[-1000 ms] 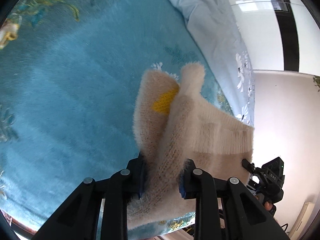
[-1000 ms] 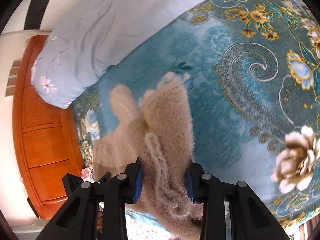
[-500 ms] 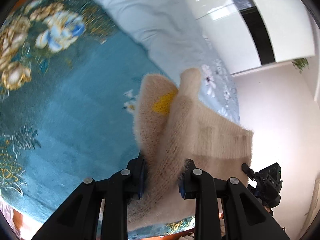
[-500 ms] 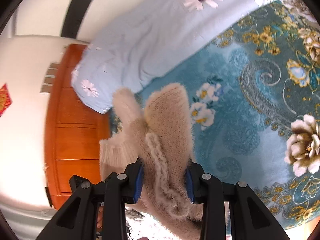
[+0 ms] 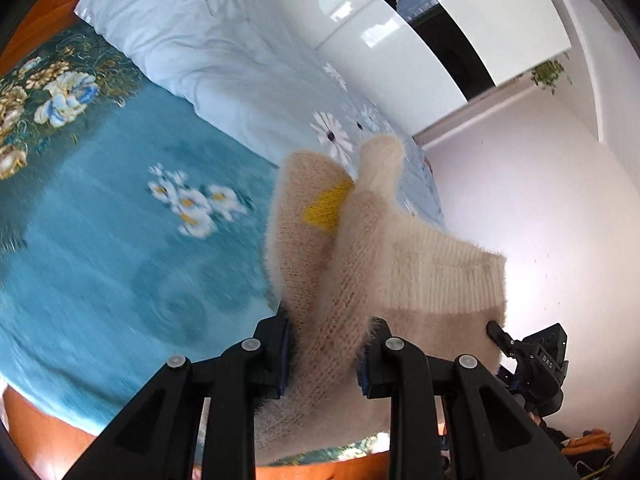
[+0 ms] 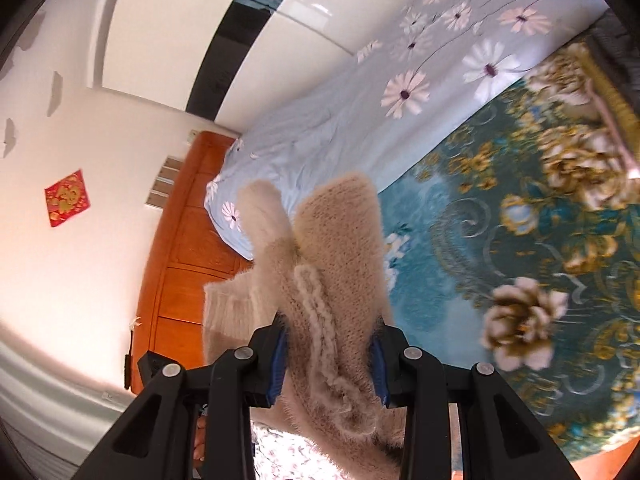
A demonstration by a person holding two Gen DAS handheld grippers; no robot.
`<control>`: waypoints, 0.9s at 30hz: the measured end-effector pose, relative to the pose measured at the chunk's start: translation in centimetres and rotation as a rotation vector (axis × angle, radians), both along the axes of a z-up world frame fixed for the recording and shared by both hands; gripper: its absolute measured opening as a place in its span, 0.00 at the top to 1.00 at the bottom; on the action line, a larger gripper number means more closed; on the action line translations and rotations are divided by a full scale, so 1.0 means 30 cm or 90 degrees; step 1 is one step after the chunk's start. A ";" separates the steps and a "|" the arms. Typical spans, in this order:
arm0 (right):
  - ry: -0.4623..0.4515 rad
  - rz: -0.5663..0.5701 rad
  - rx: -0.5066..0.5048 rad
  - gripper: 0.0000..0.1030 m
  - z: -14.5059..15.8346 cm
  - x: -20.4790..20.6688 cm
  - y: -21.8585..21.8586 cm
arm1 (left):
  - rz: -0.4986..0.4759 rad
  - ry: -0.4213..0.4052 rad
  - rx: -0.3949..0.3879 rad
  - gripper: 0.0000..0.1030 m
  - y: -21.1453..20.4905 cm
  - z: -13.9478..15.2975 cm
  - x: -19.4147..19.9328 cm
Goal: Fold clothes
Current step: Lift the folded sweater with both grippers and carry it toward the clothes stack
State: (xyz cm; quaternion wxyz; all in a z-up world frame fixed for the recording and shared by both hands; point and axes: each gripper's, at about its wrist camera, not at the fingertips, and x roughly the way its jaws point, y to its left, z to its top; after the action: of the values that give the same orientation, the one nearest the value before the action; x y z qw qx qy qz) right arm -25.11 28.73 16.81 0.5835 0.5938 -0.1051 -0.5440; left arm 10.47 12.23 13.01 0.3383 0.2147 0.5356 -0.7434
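Observation:
A fuzzy beige knitted sweater [image 5: 352, 248] with a yellow patch and a ribbed hem hangs between the two grippers, lifted off the bed. My left gripper [image 5: 326, 354] is shut on a bunched fold of it. In the right wrist view the same sweater [image 6: 332, 248] shows a cable-knit ridge, and my right gripper [image 6: 330, 360] is shut on it. The right gripper [image 5: 532, 356] shows in the left wrist view past the hem, at lower right. The sweater's lower part is hidden behind the fingers.
A teal floral blanket [image 5: 100, 240] covers the bed below. A pale blue daisy-print quilt [image 5: 224, 60] lies rolled along its far side. An orange wooden headboard [image 6: 180, 264] stands at the left in the right wrist view. White wardrobe doors [image 6: 168, 28] and walls lie beyond.
Both grippers have risen and tilted up with the sweater, so the quilt, wardrobe and walls have come into view. Both grips on the sweater are unchanged.

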 end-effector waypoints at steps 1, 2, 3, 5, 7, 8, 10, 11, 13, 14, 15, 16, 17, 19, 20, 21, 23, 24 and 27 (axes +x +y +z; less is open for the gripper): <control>0.000 -0.009 -0.002 0.64 0.004 -0.024 0.048 | -0.009 -0.003 0.003 0.75 0.047 0.016 -0.031; -0.001 -0.018 -0.004 0.64 0.009 -0.047 0.096 | -0.019 -0.004 0.006 0.75 0.081 0.034 -0.069; -0.001 -0.027 -0.006 0.64 0.013 -0.071 0.144 | -0.029 -0.004 0.009 0.75 0.115 0.048 -0.107; -0.001 -0.045 -0.010 0.64 0.022 -0.119 0.239 | -0.049 -0.004 0.012 0.75 0.148 0.077 -0.146; -0.002 -0.063 -0.014 0.64 0.031 -0.166 0.335 | -0.076 -0.006 0.005 0.75 0.173 0.102 -0.219; -0.002 -0.072 -0.016 0.64 0.036 -0.190 0.383 | -0.089 -0.004 -0.001 0.75 0.181 0.121 -0.258; -0.001 -0.093 -0.021 0.64 0.050 -0.235 0.472 | -0.118 0.007 -0.011 0.75 0.196 0.165 -0.334; 0.002 -0.108 -0.023 0.64 0.064 -0.257 0.508 | -0.132 0.014 -0.013 0.75 0.203 0.179 -0.374; 0.016 -0.134 -0.028 0.64 0.095 -0.302 0.574 | -0.156 0.030 -0.016 0.75 0.219 0.186 -0.457; 0.022 -0.146 -0.026 0.64 0.108 -0.324 0.599 | -0.165 0.038 -0.015 0.75 0.225 0.186 -0.490; 0.026 -0.156 -0.022 0.64 0.119 -0.344 0.620 | -0.175 0.046 -0.012 0.75 0.228 0.185 -0.524; 0.031 -0.167 -0.018 0.64 0.130 -0.364 0.642 | -0.185 0.054 -0.008 0.75 0.229 0.182 -0.556; 0.036 -0.177 -0.015 0.64 0.141 -0.384 0.663 | -0.193 0.062 -0.003 0.75 0.230 0.175 -0.584; 0.041 -0.196 -0.004 0.64 0.155 -0.425 0.694 | -0.205 0.075 0.012 0.75 0.230 0.152 -0.629; 0.042 -0.202 0.002 0.64 0.158 -0.440 0.702 | -0.211 0.081 0.019 0.75 0.230 0.141 -0.652; 0.043 -0.209 0.007 0.64 0.161 -0.455 0.710 | -0.217 0.088 0.026 0.75 0.231 0.129 -0.675; 0.045 -0.219 0.021 0.64 0.166 -0.485 0.724 | -0.220 0.097 0.046 0.75 0.223 0.100 -0.708; 0.045 -0.222 0.029 0.64 0.167 -0.500 0.726 | -0.221 0.100 0.056 0.75 0.212 0.084 -0.735; 0.043 -0.227 0.048 0.64 0.161 -0.538 0.729 | -0.227 0.100 0.068 0.75 0.195 0.064 -0.795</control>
State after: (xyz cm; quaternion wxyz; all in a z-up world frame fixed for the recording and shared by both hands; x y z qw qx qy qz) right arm -41.26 50.61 21.63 0.4583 0.5685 -0.1691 -0.6620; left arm -13.39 18.09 14.94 0.1466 0.2655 0.5523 -0.7766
